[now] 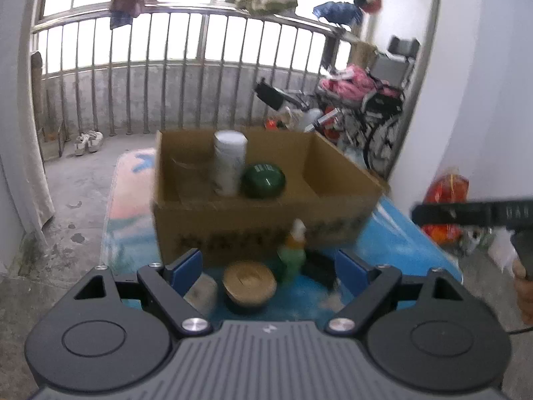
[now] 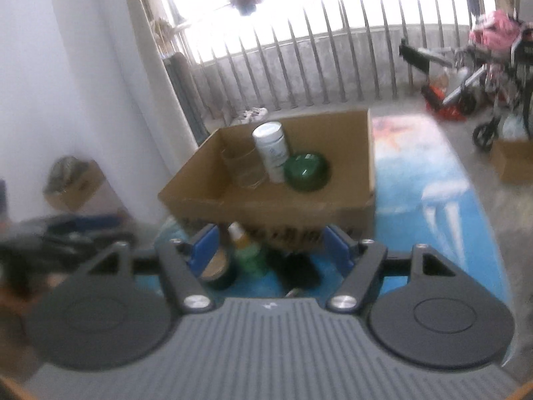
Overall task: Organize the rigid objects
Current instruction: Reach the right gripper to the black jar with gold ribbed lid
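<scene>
A cardboard box (image 1: 266,200) sits on a blue printed mat (image 1: 399,243) on a balcony floor, partly filled as the sorting of rigid objects appears to be roughly at its midpoint. Inside the box stand a white cylindrical canister (image 1: 230,163), a dark green round bowl (image 1: 263,180) just beside it, and a clear glass (image 2: 243,166) on the canister's other side. Still outside, on the mat in front of the box, are a wooden-toned round bowl (image 1: 249,283), a green spray bottle with a white nozzle (image 1: 293,253) standing upright close to the box's front wall, a dark object (image 2: 296,270) beside the bottle too blurred to identify, and a pale item (image 1: 203,291) partly hidden behind a left finger. The left gripper (image 1: 269,266) hovers over these remaining pieces with its blue-padded fingers spread wide and nothing between them, the wooden bowl lying just ahead of the gap. The right gripper (image 2: 269,246) faces the same cluster from the other side, its fingers likewise apart and empty, the spray bottle and dark object showing between them without contact. Three items appear packed; at least four seem left to lift in, the box still having free room on one side.
</scene>
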Action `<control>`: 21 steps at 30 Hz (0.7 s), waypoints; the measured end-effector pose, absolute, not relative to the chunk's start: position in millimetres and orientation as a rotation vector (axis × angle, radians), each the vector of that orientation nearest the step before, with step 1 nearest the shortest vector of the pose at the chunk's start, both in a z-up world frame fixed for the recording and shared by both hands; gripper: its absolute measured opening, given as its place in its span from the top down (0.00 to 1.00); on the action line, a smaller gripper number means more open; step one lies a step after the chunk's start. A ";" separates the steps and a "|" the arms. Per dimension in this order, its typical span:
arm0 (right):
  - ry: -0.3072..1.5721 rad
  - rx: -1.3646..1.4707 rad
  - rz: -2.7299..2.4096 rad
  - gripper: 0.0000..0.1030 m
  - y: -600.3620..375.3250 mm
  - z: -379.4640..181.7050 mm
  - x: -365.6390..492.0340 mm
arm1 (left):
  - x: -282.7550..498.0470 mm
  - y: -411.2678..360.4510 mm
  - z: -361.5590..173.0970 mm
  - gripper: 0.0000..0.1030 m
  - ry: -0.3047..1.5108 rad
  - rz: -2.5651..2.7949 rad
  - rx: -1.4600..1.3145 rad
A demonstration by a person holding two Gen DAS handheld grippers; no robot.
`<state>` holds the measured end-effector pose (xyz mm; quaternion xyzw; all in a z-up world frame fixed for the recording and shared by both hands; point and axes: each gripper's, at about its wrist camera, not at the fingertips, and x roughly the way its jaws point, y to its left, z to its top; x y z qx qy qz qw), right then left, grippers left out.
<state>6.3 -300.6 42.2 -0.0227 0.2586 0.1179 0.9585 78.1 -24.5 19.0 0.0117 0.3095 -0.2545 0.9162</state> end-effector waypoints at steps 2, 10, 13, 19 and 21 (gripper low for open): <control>0.529 -0.011 0.252 0.32 -300.8 28.6 -0.5 | 66.4 -35.1 2.9 0.15 0.636 -0.521 0.053; 0.585 0.044 0.376 0.35 -275.1 -18.7 23.1 | 53.2 -66.7 -45.9 0.17 0.613 -0.470 0.176; 0.604 0.051 0.413 0.46 -262.2 -35.0 37.4 | 54.7 -66.0 -56.3 0.19 0.580 -0.470 0.211; 0.657 0.007 0.435 0.55 -234.8 -60.6 73.9 | 67.9 -61.0 -70.8 0.28 0.575 -0.458 0.231; 0.667 -0.013 0.431 0.56 -227.7 -66.2 84.2 | 71.7 -61.0 -74.5 0.29 0.574 -0.464 0.236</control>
